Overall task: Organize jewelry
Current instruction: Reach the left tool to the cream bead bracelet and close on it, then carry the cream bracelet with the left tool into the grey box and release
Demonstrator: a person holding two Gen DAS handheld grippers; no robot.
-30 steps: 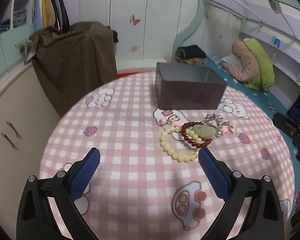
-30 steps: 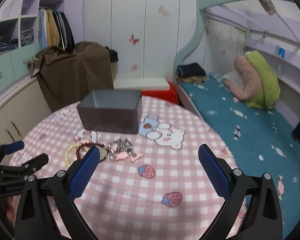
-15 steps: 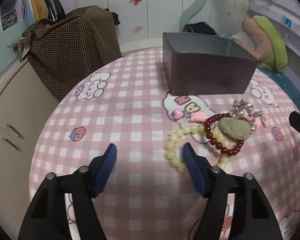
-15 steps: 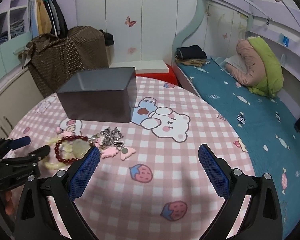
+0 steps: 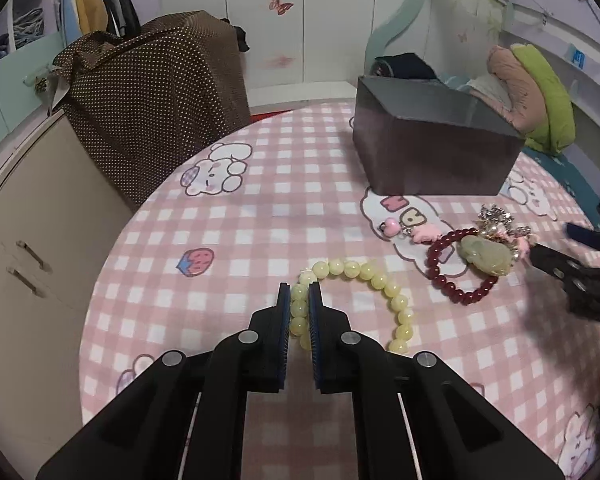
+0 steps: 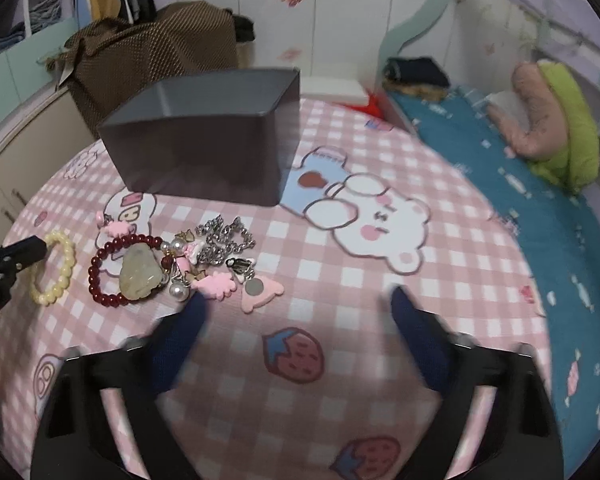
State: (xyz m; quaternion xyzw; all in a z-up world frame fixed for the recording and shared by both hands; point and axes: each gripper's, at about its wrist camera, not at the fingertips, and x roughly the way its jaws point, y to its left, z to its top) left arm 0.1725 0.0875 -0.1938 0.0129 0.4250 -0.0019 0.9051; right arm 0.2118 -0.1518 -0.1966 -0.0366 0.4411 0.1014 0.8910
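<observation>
My left gripper [image 5: 299, 296] is shut on the pale yellow bead bracelet [image 5: 374, 280], which lies on the pink checked tablecloth [image 5: 240, 240]. The bracelet also shows in the right wrist view [image 6: 62, 276]. A dark red bead bracelet [image 5: 456, 276] with a pale green stone pendant [image 5: 486, 254] lies to its right, beside silver chains and pink charms [image 6: 220, 248]. A grey open box [image 5: 428, 140] stands behind them. My right gripper [image 6: 296, 316] is open and empty, low over the cloth, right of the pile.
A round table carries everything. A brown dotted cloth over furniture [image 5: 156, 76] stands behind left, a cabinet with drawers [image 5: 24, 264] at left, a bed with blue sheet [image 6: 520, 184] and a green and pink pillow [image 6: 556, 120] at right.
My left gripper moved down and forward to the yellow bracelet and closed on it. My right gripper moved closer to the jewelry pile and stays open.
</observation>
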